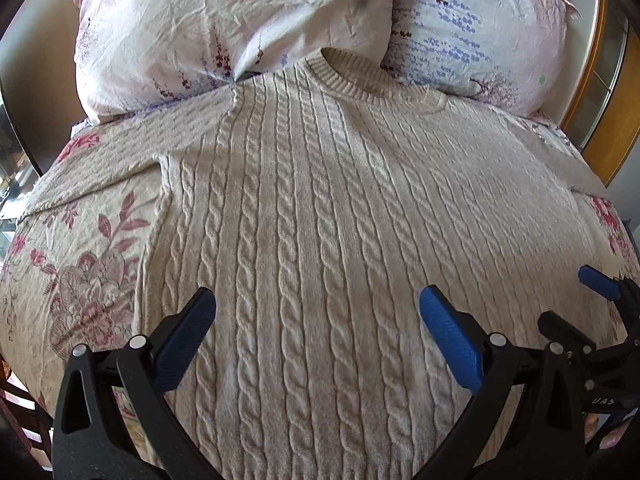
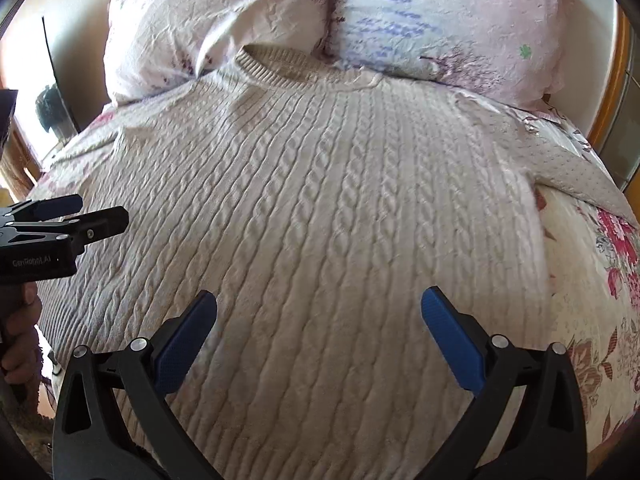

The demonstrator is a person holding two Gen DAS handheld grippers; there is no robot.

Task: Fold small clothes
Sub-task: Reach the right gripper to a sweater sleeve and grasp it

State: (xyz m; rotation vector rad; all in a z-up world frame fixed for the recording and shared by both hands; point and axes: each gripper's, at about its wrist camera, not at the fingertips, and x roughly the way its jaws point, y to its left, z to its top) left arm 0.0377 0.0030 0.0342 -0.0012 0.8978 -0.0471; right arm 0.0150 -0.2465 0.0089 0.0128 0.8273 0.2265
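Note:
A cream cable-knit sweater (image 1: 320, 208) (image 2: 320, 208) lies flat, front up, on the bed, its ribbed collar (image 1: 344, 74) against the pillows. One sleeve (image 1: 100, 160) stretches out to the left and the other sleeve (image 2: 580, 172) to the right. My left gripper (image 1: 316, 300) hangs open over the lower middle of the sweater and holds nothing. My right gripper (image 2: 319, 300) is open too, over the lower right part of the body, with nothing between its blue pads. Each gripper shows at the edge of the other's view: the right gripper (image 1: 576, 300) and the left gripper (image 2: 103, 207).
Two floral pillows (image 1: 224, 28) (image 1: 480, 28) lean at the head of the bed. A flowered bedsheet (image 1: 80, 272) (image 2: 600, 280) shows on both sides of the sweater. A wooden frame (image 1: 592, 80) stands at the right. A hand (image 2: 20, 340) grips the left tool's handle.

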